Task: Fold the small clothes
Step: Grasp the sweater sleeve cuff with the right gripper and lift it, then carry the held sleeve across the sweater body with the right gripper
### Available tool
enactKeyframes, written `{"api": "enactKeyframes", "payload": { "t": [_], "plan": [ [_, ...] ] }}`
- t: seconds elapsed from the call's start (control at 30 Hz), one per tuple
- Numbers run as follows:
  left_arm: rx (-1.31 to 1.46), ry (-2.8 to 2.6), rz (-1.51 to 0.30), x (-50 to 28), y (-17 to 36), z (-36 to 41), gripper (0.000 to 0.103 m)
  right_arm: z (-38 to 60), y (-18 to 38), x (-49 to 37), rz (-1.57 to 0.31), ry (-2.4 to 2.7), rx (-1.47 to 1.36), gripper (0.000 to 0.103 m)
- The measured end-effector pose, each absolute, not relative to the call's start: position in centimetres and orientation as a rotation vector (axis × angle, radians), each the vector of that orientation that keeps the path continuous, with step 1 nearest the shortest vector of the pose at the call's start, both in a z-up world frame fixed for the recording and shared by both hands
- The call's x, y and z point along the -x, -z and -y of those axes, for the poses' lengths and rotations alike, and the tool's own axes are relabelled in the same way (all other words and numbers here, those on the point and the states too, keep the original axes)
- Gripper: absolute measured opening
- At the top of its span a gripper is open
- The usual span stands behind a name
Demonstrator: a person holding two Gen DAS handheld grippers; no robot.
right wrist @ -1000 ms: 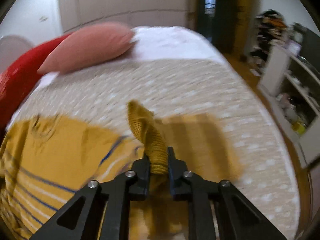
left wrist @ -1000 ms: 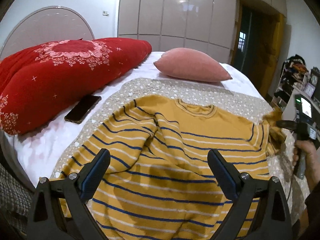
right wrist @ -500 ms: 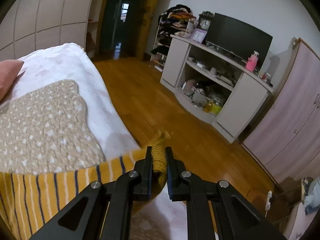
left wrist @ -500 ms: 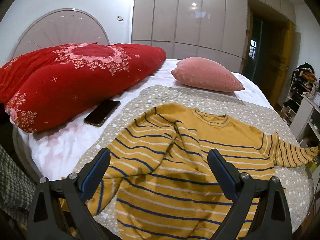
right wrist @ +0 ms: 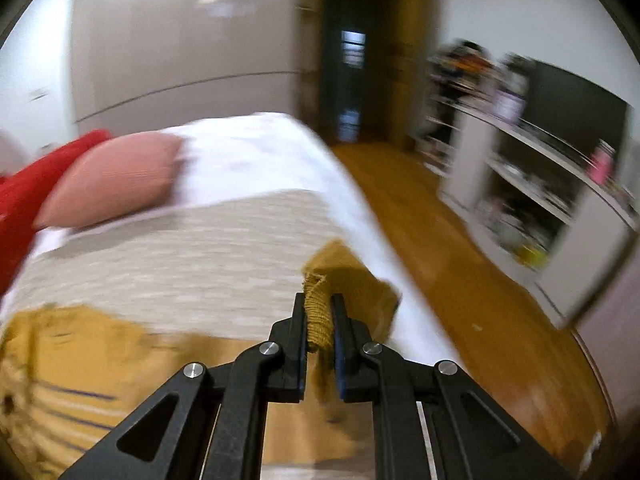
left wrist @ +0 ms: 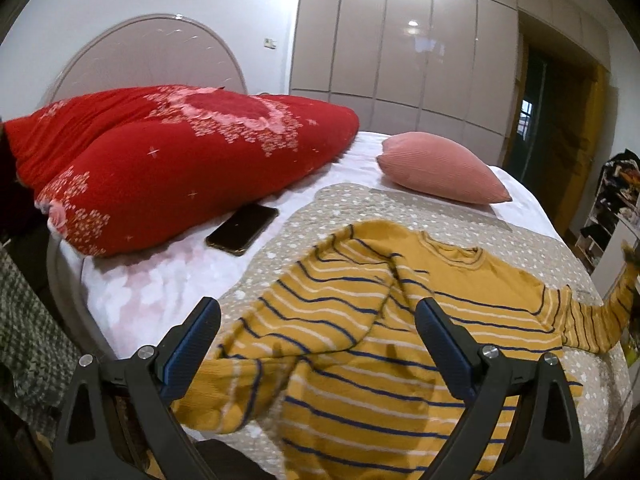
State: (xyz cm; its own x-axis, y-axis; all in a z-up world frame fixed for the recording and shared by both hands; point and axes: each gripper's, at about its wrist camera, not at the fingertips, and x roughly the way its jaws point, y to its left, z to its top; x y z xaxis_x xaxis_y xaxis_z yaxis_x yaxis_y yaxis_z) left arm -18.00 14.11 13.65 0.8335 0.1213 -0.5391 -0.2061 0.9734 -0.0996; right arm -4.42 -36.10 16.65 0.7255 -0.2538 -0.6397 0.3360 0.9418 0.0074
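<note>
Bed point(left wrist: 132, 280) bears sweater point(left wrist: 360, 340); left hand-held gripper point(left wrist: 316, 344) apart; right hand-held gripper point(right wrist: 319, 320) clamps its cuff point(right wrist: 318, 312).

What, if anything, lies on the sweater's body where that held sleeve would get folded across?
Only its own other sleeve, already lying across the sweater. The right gripper grips the cuff; the phone and pink pillow lie beyond the sweater.

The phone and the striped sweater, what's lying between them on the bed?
Only bedding: between the phone and the striped sweater lie bare white sheet and dotted beige blanket, as the left wrist view shows.
</note>
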Motion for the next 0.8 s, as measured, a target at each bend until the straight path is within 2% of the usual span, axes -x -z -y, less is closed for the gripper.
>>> {"api": "enactKeyframes", "payload": {
  "t": [0.2,0.43,0.6,0.63,0.7,0.8],
  "plan": [
    [0.171,-0.236,-0.544,19.3,-12.9,-17.9,0.097,21.4,-16.3,-1.7,-0.739,0.011,-0.121,0.011],
    [0.251,-0.296,-0.566,20.2,-11.4,-22.9,0.097,6.3,-11.0,-6.3,-0.868,-0.236,-0.119,0.011],
    [0.301,-0.306,-0.584,20.1,-10.3,-24.5,0.097,1.4,-6.5,-8.1,-0.977,-0.352,-0.149,0.011],
    [0.304,-0.305,-0.587,20.1,-10.2,-24.6,0.097,0.4,-5.4,-8.5,-1.008,-0.384,-0.153,0.012],
    [0.315,-0.297,-0.598,19.9,-9.9,-24.7,0.097,-0.6,-4.0,-8.8,-1.061,-0.434,-0.164,0.021],
    [0.335,-0.3,-0.6,19.9,-9.7,-25.1,0.097,-0.3,-4.7,-8.4,-1.04,-0.466,-0.191,0.028]
  ]
}}
